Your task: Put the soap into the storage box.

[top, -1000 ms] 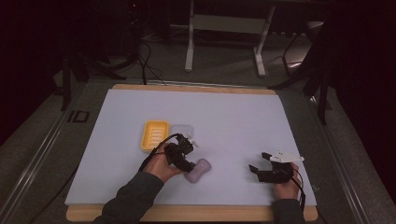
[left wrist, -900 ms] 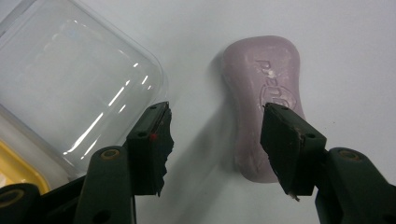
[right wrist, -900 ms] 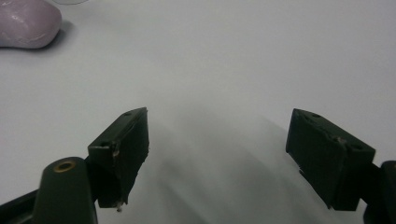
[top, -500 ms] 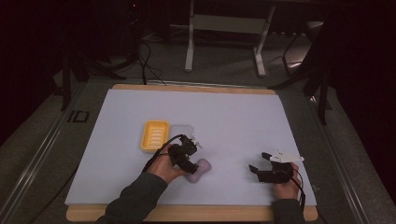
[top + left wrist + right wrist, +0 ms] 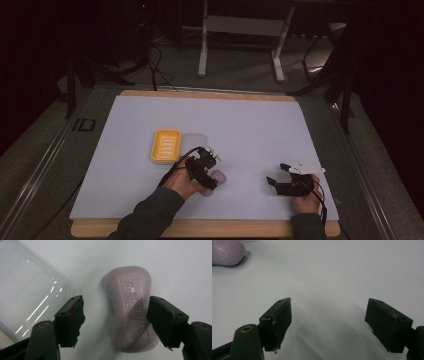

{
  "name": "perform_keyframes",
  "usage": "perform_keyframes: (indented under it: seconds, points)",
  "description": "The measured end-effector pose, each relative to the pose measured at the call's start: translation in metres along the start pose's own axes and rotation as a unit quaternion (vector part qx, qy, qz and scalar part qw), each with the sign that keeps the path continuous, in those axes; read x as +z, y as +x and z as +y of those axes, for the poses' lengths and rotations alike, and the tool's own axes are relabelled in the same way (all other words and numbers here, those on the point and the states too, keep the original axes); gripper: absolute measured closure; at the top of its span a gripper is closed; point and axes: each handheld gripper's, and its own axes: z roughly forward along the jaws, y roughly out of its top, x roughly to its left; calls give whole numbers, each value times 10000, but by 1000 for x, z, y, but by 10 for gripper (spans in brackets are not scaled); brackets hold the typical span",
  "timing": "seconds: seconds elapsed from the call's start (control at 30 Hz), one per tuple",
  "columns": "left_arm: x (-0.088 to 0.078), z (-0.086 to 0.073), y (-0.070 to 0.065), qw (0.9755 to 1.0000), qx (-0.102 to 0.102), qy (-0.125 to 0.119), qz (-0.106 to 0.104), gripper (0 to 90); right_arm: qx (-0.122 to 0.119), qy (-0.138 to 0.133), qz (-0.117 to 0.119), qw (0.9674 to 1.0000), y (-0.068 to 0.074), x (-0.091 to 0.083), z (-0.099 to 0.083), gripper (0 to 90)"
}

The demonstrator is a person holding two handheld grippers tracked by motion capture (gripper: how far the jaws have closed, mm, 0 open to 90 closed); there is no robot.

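Near the front edge of the counter (image 5: pixel 125 107), the left tool (image 5: pixel 209 169) has just been opening its jaws, and now they stand wide apart. The purple soap bar (image 5: pixel 132 310) lies flat on the white surface between them, but the pads do not press on it; there is a gap on the left side and the right pad is just beside the bar. Compared with a second ago, the hand has shifted only a little toward the right, and the soap is at the same place. I judge from this that the bar was just set down or released here, or that the grip is being taken again, so the soap is not yet in any dish.

At the near right, the right tool (image 5: pixel 278 182) rests low over the bare counter with its jaws apart and nothing between them. It has not moved.

A little farther and to the left, the clear lid (image 5: pixel 196 142) lies just beside the soap, and the yellow soap dish (image 5: pixel 166 146) touches its left side. Beyond these, the far half of the counter is open, so there is much room to move there.
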Motion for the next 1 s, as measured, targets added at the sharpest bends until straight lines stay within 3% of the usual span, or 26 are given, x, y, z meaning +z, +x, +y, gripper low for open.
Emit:
perform_keyframes:
  seconds: [0.3, 0.57, 0.87, 1.0]
  points:
    - [10, 5, -7, 9998, 104, 187, -36, 277, -4, 4, 0, 10000, 0, 0, 0, 210]
    - [20, 7, -7, 9988, 219, 395, -204, 349, -1, 2, 2, 10000, 0, 0, 0, 209]
    - [17, 9, 2, 9965, 475, 590, -353, 438, -4, -1, 0, 10000, 0, 0, 0, 209]
    - [19, 13, 4, 9940, 654, 729, -479, 449, -15, 16, -4, 10000, 0, 0, 0, 209]
